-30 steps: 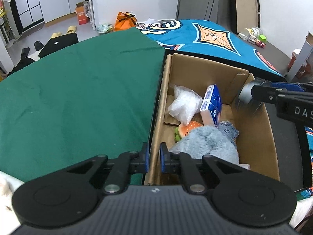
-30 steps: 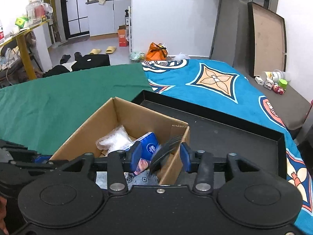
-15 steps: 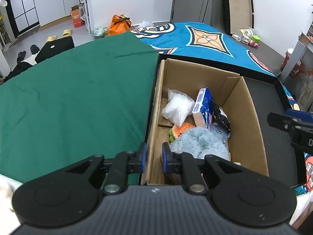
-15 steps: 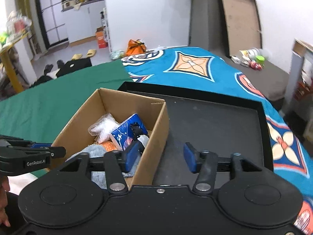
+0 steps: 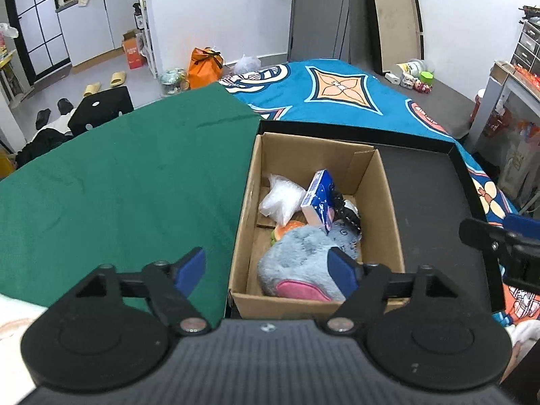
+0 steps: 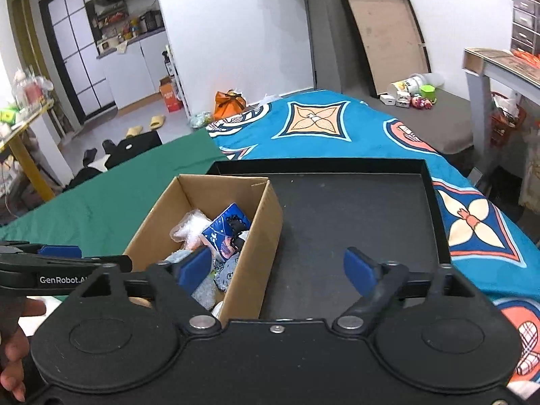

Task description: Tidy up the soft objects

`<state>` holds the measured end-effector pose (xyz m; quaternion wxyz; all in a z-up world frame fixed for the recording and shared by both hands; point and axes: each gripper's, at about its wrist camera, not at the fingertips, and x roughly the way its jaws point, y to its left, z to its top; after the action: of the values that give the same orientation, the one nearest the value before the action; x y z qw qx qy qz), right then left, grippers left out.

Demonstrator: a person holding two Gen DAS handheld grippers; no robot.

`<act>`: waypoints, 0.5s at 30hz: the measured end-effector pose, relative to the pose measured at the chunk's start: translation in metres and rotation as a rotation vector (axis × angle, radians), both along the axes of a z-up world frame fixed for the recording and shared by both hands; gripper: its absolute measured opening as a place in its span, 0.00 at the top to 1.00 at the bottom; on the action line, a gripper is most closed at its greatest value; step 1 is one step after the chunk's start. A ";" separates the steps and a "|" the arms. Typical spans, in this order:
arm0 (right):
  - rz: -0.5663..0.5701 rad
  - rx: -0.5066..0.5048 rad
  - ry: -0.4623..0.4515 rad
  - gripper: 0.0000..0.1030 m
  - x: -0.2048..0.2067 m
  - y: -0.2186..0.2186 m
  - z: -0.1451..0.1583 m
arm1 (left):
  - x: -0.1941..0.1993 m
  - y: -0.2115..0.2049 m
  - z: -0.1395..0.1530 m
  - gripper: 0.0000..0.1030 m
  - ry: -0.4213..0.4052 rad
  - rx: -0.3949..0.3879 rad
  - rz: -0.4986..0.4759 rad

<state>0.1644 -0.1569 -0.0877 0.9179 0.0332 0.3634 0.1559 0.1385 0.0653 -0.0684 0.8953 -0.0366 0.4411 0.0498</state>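
A green cloth [image 5: 118, 185] covers the left side of the surface, and its right edge meets a black tray [image 5: 435, 209] in which an open cardboard box [image 5: 243, 222] stands against the tray's left wall. The left gripper [image 5: 268, 268] hangs above the near-left corner of the box with its jaws wide apart, having just been opening, and nothing is clamped: the left blue pad sits over the cloth, the right pad over the soft things in the box, and the box wall shows between them. Inside the box, from left to right, lie a clear bag [image 5: 281, 199], a small orange toy [image 5: 287, 227] mostly buried, a grey-blue plush [image 5: 297, 260] with a pink patch at the near end, a blue tissue pack [image 5: 319, 199] standing on edge, and a dark beaded item [image 5: 344, 209] against it. Right of the box, the rest of the tray floor is bare. The right gripper [image 6: 278, 271] hovers above the box's right wall and the tray floor, jaws also wide apart after just opening, with nothing gripped. In its view the left gripper's finger [image 6: 64, 265] reaches in from the left edge, and a hand [image 6: 13, 344] shows at the lower left corner. A blue patterned blanket [image 5: 337, 98] spreads behind and to the right of the tray.
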 end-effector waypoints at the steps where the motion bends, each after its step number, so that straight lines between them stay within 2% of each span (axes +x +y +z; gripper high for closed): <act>1: -0.003 0.006 0.001 0.07 -0.002 -0.003 0.001 | -0.002 -0.001 0.003 0.22 -0.002 0.004 0.003; 3: -0.011 0.018 0.002 0.00 -0.007 -0.010 0.005 | -0.007 -0.006 0.009 0.18 -0.007 0.012 0.009; 15: -0.039 0.052 0.020 0.00 -0.035 -0.039 0.023 | -0.043 -0.023 0.041 0.09 -0.009 0.015 0.016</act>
<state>0.1291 -0.1962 -0.0648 0.9158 0.0659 0.3678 0.1469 0.0958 0.0425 -0.0270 0.8972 -0.0336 0.4362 0.0602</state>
